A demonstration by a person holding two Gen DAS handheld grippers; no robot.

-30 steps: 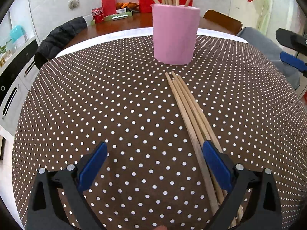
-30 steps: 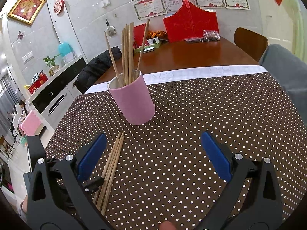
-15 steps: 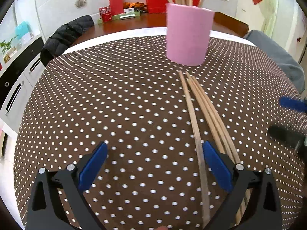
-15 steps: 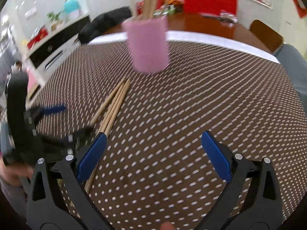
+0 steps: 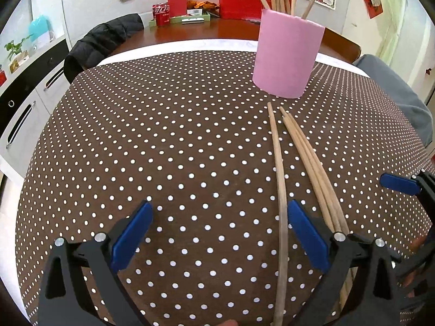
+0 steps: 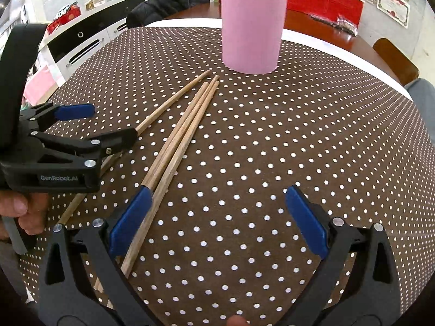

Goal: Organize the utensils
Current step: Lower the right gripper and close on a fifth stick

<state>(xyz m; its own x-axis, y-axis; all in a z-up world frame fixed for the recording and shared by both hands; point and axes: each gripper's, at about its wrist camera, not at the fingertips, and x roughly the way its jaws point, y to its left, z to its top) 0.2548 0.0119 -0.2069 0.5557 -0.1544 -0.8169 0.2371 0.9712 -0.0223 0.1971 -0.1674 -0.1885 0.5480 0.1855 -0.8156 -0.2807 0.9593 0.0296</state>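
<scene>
Hovering low over the dotted tablecloth, the left gripper is spread wide and released, with one chopstick running between its fingers. The right gripper is likewise released, grasping nothing; three chopsticks pass under its left finger. In the upper centre, the pink cup holds more sticks, tops cut off.
</scene>
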